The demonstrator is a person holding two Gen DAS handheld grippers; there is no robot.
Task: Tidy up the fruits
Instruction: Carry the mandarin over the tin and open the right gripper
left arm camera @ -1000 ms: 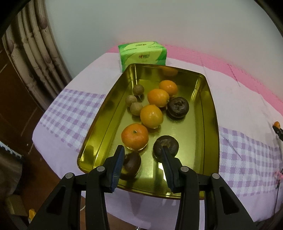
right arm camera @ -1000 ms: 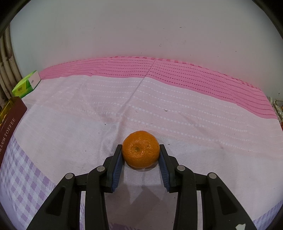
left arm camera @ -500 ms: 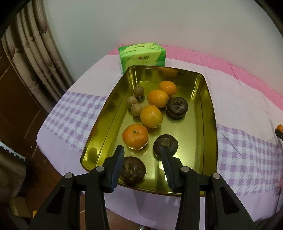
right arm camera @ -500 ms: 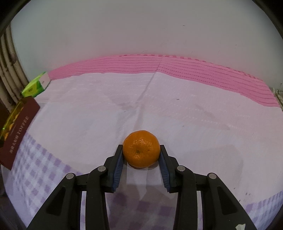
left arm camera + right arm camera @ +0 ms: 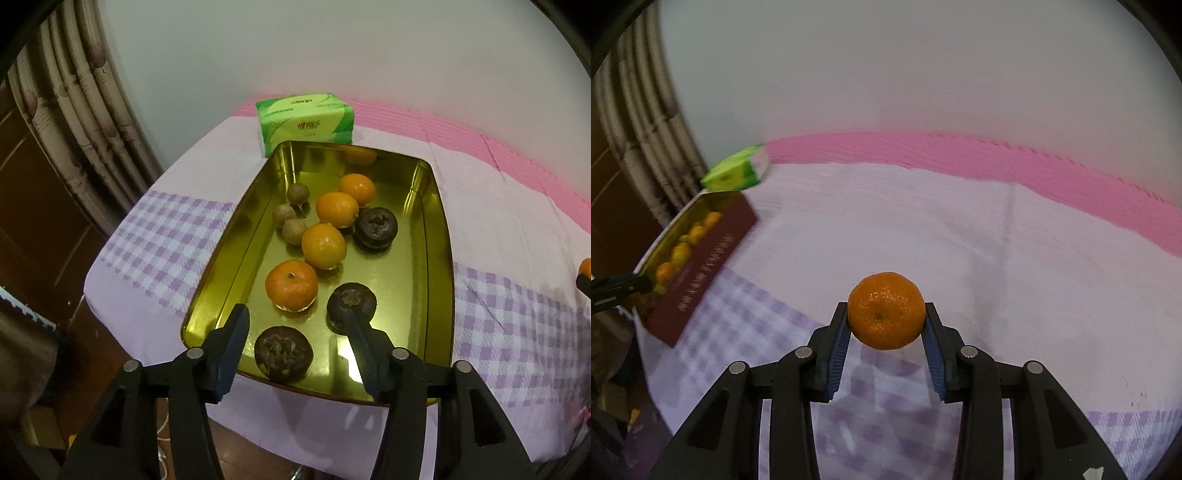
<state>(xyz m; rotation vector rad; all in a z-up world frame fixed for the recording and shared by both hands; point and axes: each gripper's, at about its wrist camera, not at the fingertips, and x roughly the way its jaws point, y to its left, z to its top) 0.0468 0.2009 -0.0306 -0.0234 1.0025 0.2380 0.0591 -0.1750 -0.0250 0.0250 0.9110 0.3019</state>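
Now the right gripper (image 5: 886, 325), clamped on a round orange tangerine (image 5: 886, 311), has the gold metal tray (image 5: 713, 201) far off to its left (the left gripper (image 5: 295, 341), jaws opening and holding nothing, hovers over it).

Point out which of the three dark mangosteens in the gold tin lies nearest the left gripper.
The mangosteen at the tin's near edge, between the left gripper's opening jaws, untouched; the other two lie farther in.

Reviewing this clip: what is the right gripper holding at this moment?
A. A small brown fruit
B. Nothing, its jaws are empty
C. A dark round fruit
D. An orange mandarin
D: in the right wrist view the right gripper has both pads pressed against the sides of an orange mandarin, held above the tablecloth.
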